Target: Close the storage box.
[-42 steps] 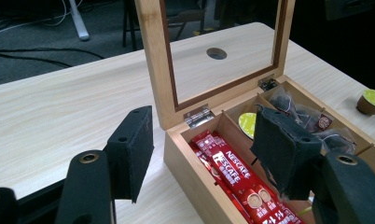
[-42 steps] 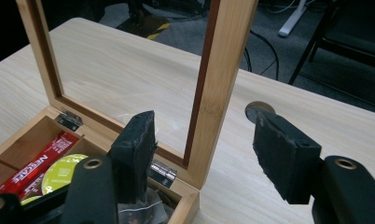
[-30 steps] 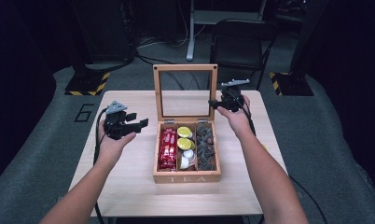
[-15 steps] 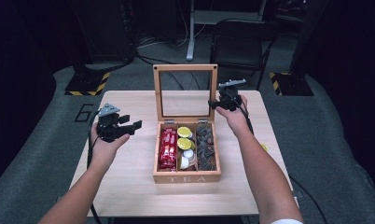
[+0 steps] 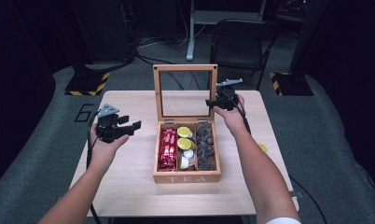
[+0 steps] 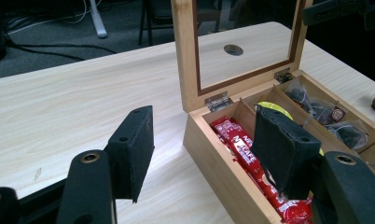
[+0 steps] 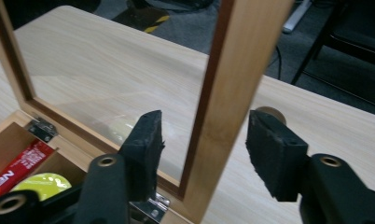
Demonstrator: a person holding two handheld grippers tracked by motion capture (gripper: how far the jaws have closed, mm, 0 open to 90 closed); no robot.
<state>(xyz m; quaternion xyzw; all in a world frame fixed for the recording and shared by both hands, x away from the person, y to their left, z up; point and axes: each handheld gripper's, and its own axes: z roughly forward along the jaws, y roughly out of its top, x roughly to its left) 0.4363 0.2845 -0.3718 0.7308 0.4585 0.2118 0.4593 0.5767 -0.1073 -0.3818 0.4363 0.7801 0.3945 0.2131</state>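
Note:
A wooden tea box (image 5: pixel 185 177) stands mid-table with its glass lid (image 5: pixel 185 68) upright. Inside lie red sachets (image 5: pixel 168 148), yellow-green pods (image 5: pixel 184 137) and dark tea bags (image 5: pixel 205 147). My right gripper (image 5: pixel 212 103) is at the lid's right edge. In the right gripper view its jaws (image 7: pixel 204 135) straddle the lid's wooden frame (image 7: pixel 241 60); they have just been closing, and the left pad still stands off the wood. My left gripper (image 5: pixel 129 123) hovers open left of the box, with nothing between its jaws (image 6: pixel 204 140) and the box wall (image 6: pixel 223 158) just beyond.
The light wooden table (image 5: pixel 129 186) has bare room left of and in front of the box. A small yellow object (image 5: pixel 263 148) lies near the table's right edge. A round hole (image 6: pixel 233 49) is in the tabletop behind the lid. A black chair (image 5: pixel 241 42) stands beyond the table.
My left gripper has drifted a little to the left, away from the box. The right hand has stayed at the lid's right edge.

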